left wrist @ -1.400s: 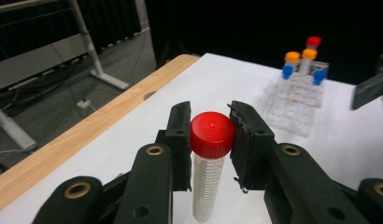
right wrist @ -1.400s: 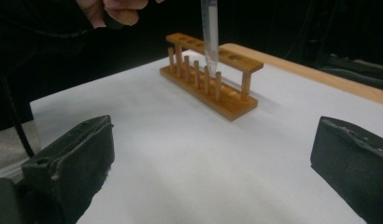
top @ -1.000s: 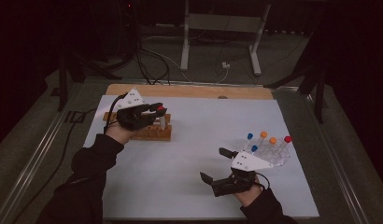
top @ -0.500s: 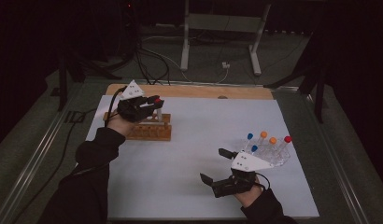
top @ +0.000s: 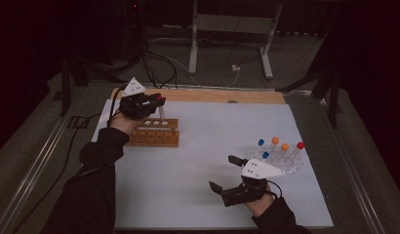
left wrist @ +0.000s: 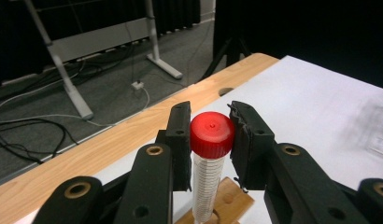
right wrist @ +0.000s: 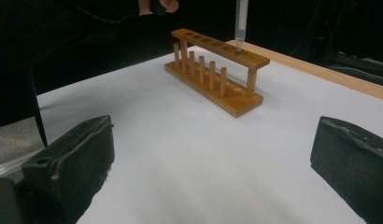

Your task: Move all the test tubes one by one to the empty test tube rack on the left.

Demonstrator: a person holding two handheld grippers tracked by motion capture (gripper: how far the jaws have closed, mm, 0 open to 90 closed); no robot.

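Note:
My left gripper (top: 156, 101) is shut on a clear tube with a red cap (left wrist: 211, 134), pads pressing on the cap from both sides. The tube (top: 161, 111) hangs upright with its pointed tip at an end hole of the wooden rack (top: 154, 132). In the right gripper view the tube's tip (right wrist: 239, 43) meets the top bar of the rack (right wrist: 217, 70) at its far end. My right gripper (top: 223, 172) rests low over the white mat near the front, jaws wide open with nothing between them (right wrist: 213, 154).
A clear tray (top: 291, 165) with several capped tubes, blue, orange and red, stands just beyond the right gripper. A wooden strip (top: 222, 96) runs along the table's far edge. Metal stand legs and cables lie on the floor behind.
The left hand has carried the red-capped tube a little toward the far edge, from above the rack's middle to its end hole. The right gripper has stayed put.

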